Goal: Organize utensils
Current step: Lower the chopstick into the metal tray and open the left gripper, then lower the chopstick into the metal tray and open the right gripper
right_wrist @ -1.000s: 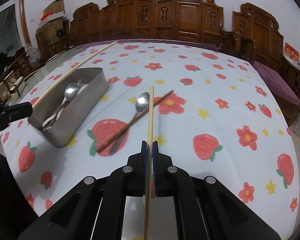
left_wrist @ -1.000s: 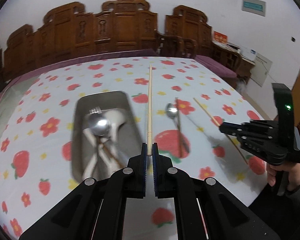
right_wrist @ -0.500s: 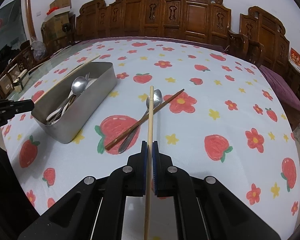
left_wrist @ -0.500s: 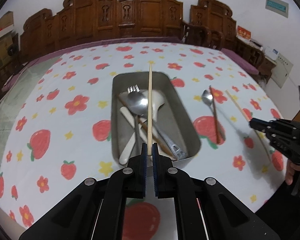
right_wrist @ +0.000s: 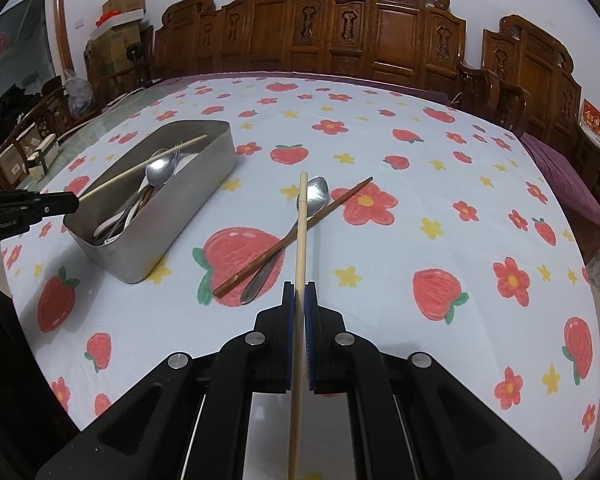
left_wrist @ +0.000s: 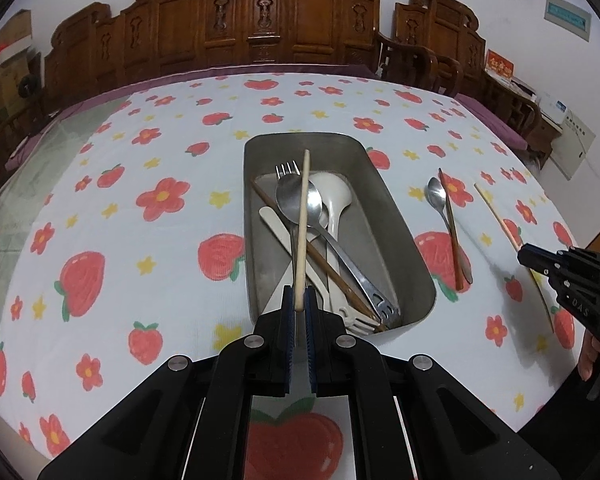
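While the left claw [left_wrist: 299, 308] is gripping a pale wooden chopstick [left_wrist: 302, 224] lying lengthwise above the steel tray [left_wrist: 396, 224] near the table's [left_wrist: 180, 280] middle, the right claw [right_wrist: 299, 304] is clamping another pale chopstick [right_wrist: 301, 240] pointing toward the carved chairs [right_wrist: 380, 36].

right chopstick [right_wrist: 300, 264]: near end cut off | wall signs [left_wrist: 568, 12]: text unreadable
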